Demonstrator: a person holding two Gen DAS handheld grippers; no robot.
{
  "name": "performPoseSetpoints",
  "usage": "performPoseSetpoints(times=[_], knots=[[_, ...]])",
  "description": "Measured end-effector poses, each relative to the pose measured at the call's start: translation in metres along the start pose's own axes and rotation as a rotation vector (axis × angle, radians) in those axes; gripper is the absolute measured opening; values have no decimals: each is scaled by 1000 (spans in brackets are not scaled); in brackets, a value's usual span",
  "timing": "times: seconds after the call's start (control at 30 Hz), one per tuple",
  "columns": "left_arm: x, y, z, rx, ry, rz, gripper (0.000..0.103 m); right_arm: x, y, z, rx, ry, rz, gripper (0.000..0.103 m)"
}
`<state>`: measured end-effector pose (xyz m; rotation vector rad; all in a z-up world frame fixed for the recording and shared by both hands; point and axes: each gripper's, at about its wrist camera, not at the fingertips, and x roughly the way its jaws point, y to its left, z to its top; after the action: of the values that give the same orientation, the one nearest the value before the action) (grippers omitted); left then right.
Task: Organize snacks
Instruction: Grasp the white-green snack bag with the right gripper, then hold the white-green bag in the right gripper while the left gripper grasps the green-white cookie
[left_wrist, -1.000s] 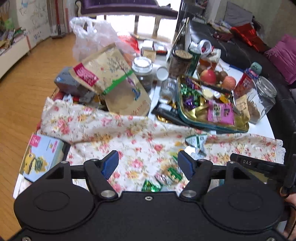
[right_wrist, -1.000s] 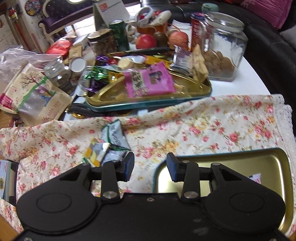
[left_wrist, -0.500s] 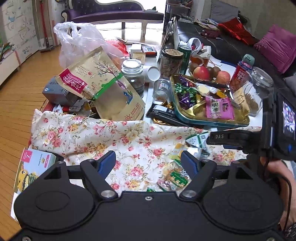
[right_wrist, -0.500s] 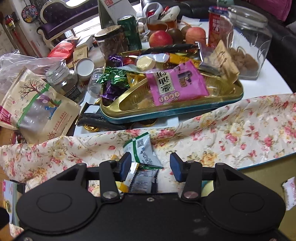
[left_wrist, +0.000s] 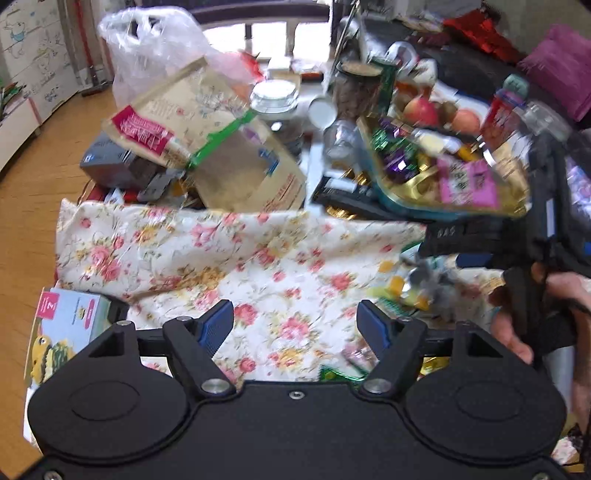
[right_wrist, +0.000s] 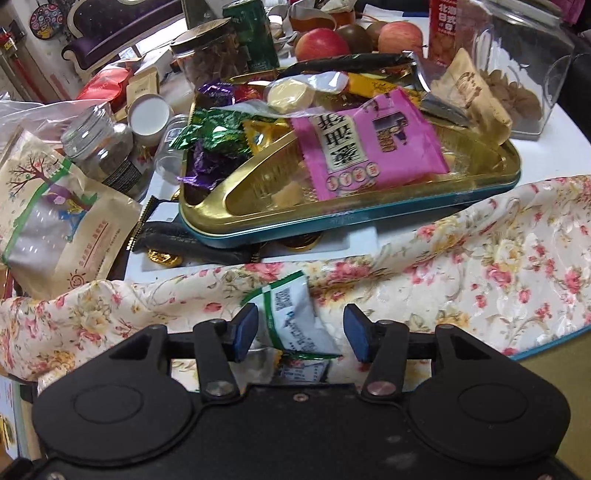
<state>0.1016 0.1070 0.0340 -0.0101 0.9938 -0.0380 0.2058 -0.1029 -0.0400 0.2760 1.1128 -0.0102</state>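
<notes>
Right gripper (right_wrist: 301, 334) jaws just opening, straddling white snack packet (right_wrist: 295, 317) low-centre for pickup; left gripper (left_wrist: 297, 326) apart, empty over floral cloth (left_wrist: 221, 258).

The left gripper (left_wrist: 295, 326) points steeply downward, its jaws spread wide and closing a little with nothing between them. The right gripper (right_wrist: 301, 334) tilts down too — its jaws have just been opening, pads clear — gripped by a hand (left_wrist: 524, 317).

Left wrist: looks steeply down, close over the floral cloth (left_wrist: 258, 258).
Right wrist: same tilt, nearer the gold tray (right_wrist: 369, 218).
Shared: cloth, tray (left_wrist: 406, 195) — seen from opposite sides.
</notes>
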Motion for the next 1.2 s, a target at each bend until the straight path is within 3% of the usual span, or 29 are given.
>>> performPoseSetpoints(times=[0.1, 0.3, 0.4, 0.47, 0.7, 1.0, 1.2], knots=[[9, 4, -1, -1, 28, -11, 73, 7, 11, -2, -19, 12, 7, 57], [14, 13, -2, -33, 57, 4, 73, 23, 32, -9, -138, -31, -103, 59], [15, 16, -1, -56, 69, -5, 73, 34, 31, -11, -147, 3, -135, 57], [16, 16, 0, -58, 75, -7, 73, 34, 28, -13, -133, -16, -142, 51], [13, 11, 0, -35, 67, 9, 73, 8, 9, -4, -24, -29, -29, 49], [9, 5, 2, -40, 60, 23, 73, -49, -1, 2, -34, -129, 97, 49], [6, -6, 0, 25, 45, 48, 73, -76, -18, -8, -34, -139, 122, 49]])
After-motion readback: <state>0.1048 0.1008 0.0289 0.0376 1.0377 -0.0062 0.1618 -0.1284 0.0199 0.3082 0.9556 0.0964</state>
